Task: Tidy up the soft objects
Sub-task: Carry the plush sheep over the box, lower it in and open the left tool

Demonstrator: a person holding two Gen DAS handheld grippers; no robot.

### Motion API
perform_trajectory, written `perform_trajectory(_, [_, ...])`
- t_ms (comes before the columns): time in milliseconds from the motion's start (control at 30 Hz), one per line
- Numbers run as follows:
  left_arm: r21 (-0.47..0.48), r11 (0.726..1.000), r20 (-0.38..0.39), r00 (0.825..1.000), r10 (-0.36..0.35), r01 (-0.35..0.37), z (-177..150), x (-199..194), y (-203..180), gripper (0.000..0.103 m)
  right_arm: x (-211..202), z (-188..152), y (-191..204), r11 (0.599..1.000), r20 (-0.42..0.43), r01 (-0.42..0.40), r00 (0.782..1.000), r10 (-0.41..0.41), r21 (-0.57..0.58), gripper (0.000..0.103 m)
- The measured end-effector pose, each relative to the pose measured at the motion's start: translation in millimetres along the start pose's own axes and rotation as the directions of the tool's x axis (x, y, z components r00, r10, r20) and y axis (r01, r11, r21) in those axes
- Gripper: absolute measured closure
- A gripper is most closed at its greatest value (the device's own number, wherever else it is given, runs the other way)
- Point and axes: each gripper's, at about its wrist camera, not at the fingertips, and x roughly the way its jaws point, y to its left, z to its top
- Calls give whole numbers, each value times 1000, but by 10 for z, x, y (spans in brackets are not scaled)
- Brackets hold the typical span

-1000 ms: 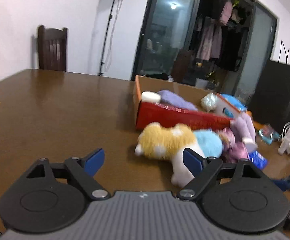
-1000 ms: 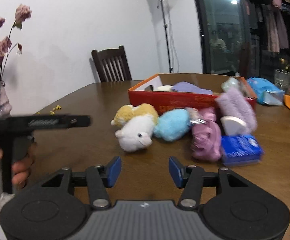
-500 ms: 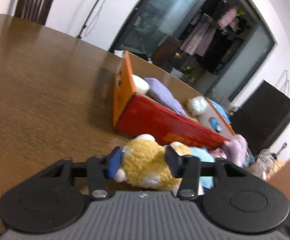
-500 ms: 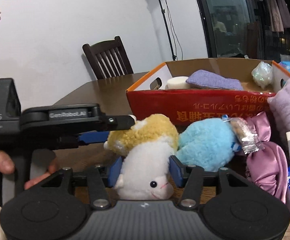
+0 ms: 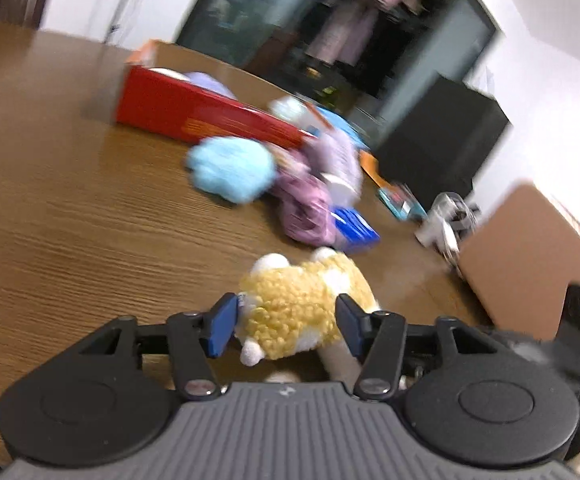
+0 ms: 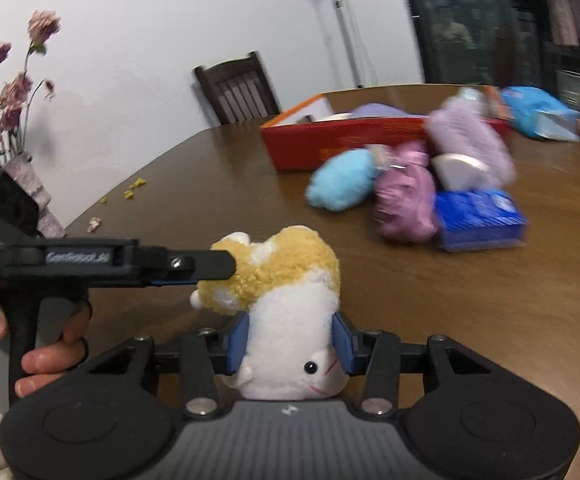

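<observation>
A yellow and white plush sheep is held by both grippers above the wooden table. My right gripper is shut on its white head end. My left gripper is shut on its yellow woolly body; it shows from the side in the right wrist view. Behind lie a light blue plush, a pink satin bundle, a lilac fluffy slipper and a red cardboard box with soft items inside.
A blue tissue pack lies beside the pink bundle. A vase of dried roses stands at the table's left edge, a dark chair behind. A brown carton and a black cabinet stand to the right in the left wrist view.
Both grippers closed on the plush sheep and pulled it back from the pile, away from the red box and the blue plush.
</observation>
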Motion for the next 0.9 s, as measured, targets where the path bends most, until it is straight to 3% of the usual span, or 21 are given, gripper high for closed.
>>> perform_trajectory(100, [53, 999, -1, 1000, 10, -10, -46, 46, -151, 46, -172, -73, -70, 998, 44, 48, 998, -50, 28, 57])
perform_trajectory(200, [59, 998, -2, 1000, 19, -18, -50, 49, -173, 44, -224, -115, -105, 998, 85, 34, 996, -38, 51, 54])
perform_trajectory(400, [68, 997, 8, 999, 44, -44, -86, 7, -163, 44, -83, -147, -124, 998, 87, 47, 995, -51, 49, 53])
perform_trajectory(433, [70, 996, 7, 999, 46, -47, -90, 12, -154, 47, -56, -153, -102, 998, 84, 48, 995, -52, 47, 51])
perform_trajectory(467, [73, 996, 7, 999, 47, -48, -93, 26, -153, 56, -24, -152, -94, 998, 79, 54, 995, -57, 42, 51])
perform_trajectory(633, [94, 994, 30, 998, 47, -50, -12, 82, -214, 58, 6, -111, -77, 997, 84, 59, 995, -62, 40, 59])
perform_trajectory(733, [117, 993, 83, 997, 11, -20, 289, 101, -259, 58, -62, 114, -116, 998, 138, 62, 988, -65, 32, 60])
perform_trajectory(900, [208, 978, 152, 988, -37, 5, 1383, 485, -304, 57, 57, 1065, -355, 996, 248, 92, 965, -86, -14, 61])
